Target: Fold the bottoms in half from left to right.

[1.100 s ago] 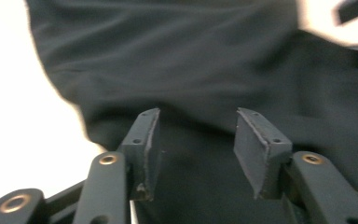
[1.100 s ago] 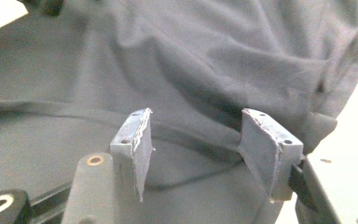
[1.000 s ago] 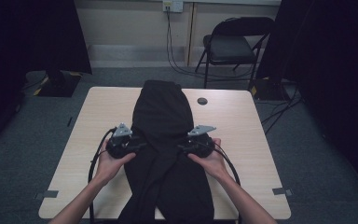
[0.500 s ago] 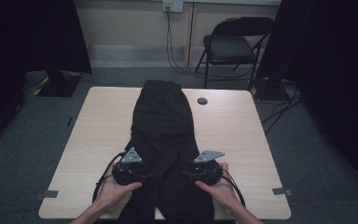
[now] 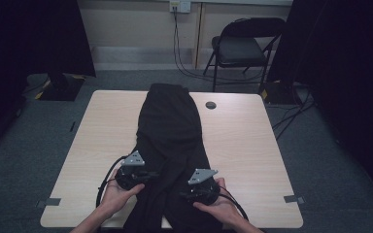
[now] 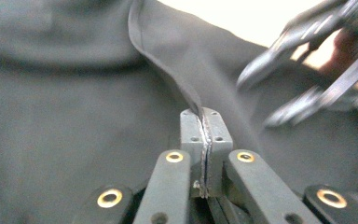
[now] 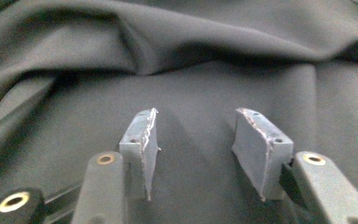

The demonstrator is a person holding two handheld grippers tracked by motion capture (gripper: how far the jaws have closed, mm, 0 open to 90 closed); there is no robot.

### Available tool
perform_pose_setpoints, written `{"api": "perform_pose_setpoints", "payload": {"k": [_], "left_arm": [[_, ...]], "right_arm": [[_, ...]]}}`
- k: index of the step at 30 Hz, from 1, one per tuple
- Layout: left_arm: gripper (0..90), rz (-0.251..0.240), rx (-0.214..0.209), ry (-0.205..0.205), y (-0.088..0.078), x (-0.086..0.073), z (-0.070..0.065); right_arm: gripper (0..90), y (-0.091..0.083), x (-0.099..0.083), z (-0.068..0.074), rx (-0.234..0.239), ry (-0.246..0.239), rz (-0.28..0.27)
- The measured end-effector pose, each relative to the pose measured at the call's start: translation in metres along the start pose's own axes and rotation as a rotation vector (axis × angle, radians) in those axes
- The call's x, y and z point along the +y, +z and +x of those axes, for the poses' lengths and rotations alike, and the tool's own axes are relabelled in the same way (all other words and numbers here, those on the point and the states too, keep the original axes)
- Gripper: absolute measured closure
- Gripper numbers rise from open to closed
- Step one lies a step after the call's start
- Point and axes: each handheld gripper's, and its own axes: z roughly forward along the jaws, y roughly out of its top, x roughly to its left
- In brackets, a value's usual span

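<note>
Left gripper (image 6: 204, 122) fingers having just closed, pinching black cloth (image 5: 170, 131) hem on desk (image 5: 252, 145); right gripper (image 7: 196, 140) fingers hovering half open over cloth, gripping nothing.

Matt black cloth of the garment (image 5: 171, 131), smooth and softly creased, with a thin stitched hem. Pale wood-look top on the table (image 5: 245, 141), smooth, faintly sheened. Grey pads (image 7: 144, 135), scuffed and ragged at the edges; black matt plastic arms with brass-coloured rivets. Dull grey carpet (image 5: 330, 170), rough.
</note>
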Motion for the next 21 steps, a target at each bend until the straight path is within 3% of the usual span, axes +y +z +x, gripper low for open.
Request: {"api": "perform_pose_setpoints", "payload": {"k": [2, 5, 8, 13, 17, 19, 20, 21], "left_arm": [[89.3, -0.035, -0.023, 0.005, -0.002, 0.009, -0.004], [89.3, -0.09, -0.067, 0.008, 0.001, 0.025, -0.011], [89.3, -0.104, -0.08, 0.012, 0.008, 0.042, -0.018], [89.3, -0.172, -0.142, 0.043, 0.021, 0.081, -0.037], [89.3, -0.16, -0.176, 0.063, 0.044, 0.102, -0.052], [88.8, -0.135, -0.188, 0.047, 0.06, 0.101, -0.052], [88.8, -0.135, -0.188, 0.047, 0.06, 0.101, -0.052], [88.8, -0.107, -0.234, 0.059, 0.071, 0.096, -0.053]], "right_arm": [[48.2, 0.0, 0.0, 0.002, 0.001, -0.005, 0.001], [48.1, 0.0, 0.001, 0.007, 0.04, -0.026, 0.007], [48.8, -0.006, 0.003, 0.01, 0.005, -0.067, 0.04], [48.3, -0.03, -0.005, -0.015, -0.081, 0.025, -0.004], [48.3, -0.046, -0.013, -0.028, -0.12, 0.073, -0.035], [48.4, -0.053, -0.015, -0.032, -0.14, 0.085, -0.04], [48.4, -0.053, -0.015, -0.032, -0.14, 0.085, -0.04], [48.4, -0.058, -0.018, -0.035, -0.148, 0.093, -0.045]]}}
